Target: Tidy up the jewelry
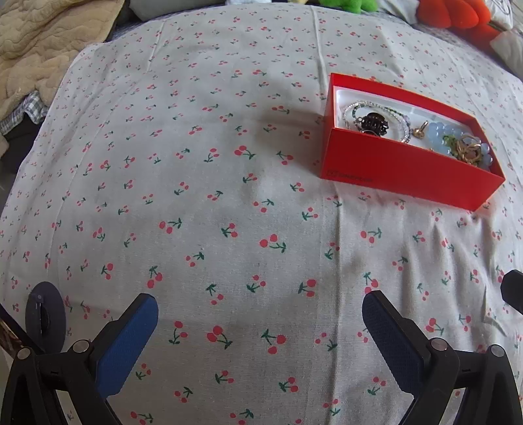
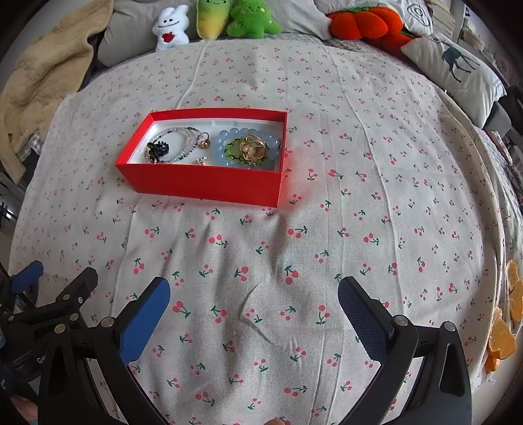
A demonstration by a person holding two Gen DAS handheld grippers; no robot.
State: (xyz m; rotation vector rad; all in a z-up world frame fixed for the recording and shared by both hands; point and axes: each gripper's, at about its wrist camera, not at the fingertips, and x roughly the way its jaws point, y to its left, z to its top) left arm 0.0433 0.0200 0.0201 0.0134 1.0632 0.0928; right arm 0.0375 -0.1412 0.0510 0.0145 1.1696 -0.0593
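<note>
A red open box rests on a cherry-print cloth. Inside lie a blue bead bracelet, a green bracelet, gold rings, a thin beaded necklace, a dark hair claw and small gold earrings. My left gripper is open over bare cloth, well short of the box and left of it. My right gripper is open too, with nothing between its fingers; the box lies ahead and to its left.
The cherry-print cloth covers a bed. Plush toys, an orange plush pumpkin and a deer pillow line the far edge. A beige blanket is bunched at the far left. The left gripper's body shows at the lower left.
</note>
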